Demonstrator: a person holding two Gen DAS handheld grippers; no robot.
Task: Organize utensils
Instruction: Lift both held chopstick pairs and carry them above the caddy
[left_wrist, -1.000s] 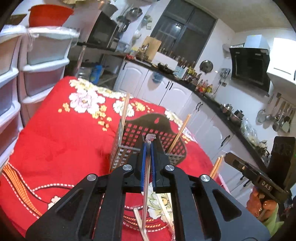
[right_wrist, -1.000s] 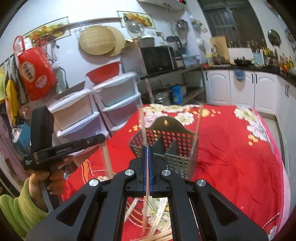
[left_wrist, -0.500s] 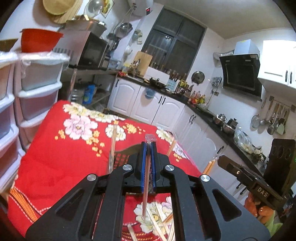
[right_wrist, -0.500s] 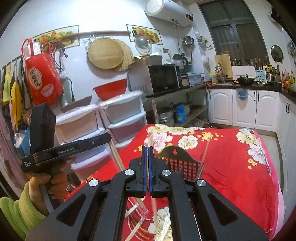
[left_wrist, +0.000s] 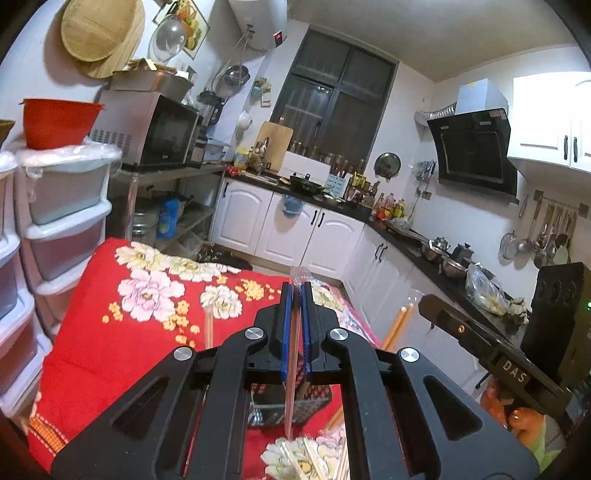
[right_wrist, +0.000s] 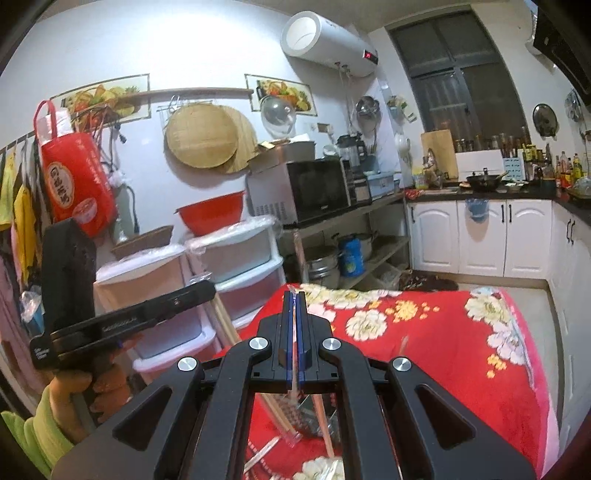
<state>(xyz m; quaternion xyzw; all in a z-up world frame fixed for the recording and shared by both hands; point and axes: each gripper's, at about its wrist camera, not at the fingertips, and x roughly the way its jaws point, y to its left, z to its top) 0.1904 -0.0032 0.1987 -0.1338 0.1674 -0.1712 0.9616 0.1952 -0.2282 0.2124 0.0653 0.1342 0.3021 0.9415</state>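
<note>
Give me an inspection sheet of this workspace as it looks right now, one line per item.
Surface: red floral cloth.
Job's things: mesh utensil basket below both claws; loose chopsticks on the cloth.
Clutter: nothing seen.
Grippers: left claw shut on a wrapped chopstick; right claw shut on a wrapped chopstick.
Cables: nothing seen on the surface.
Surroundings: drawer tower, microwave, white cabinets.
</note>
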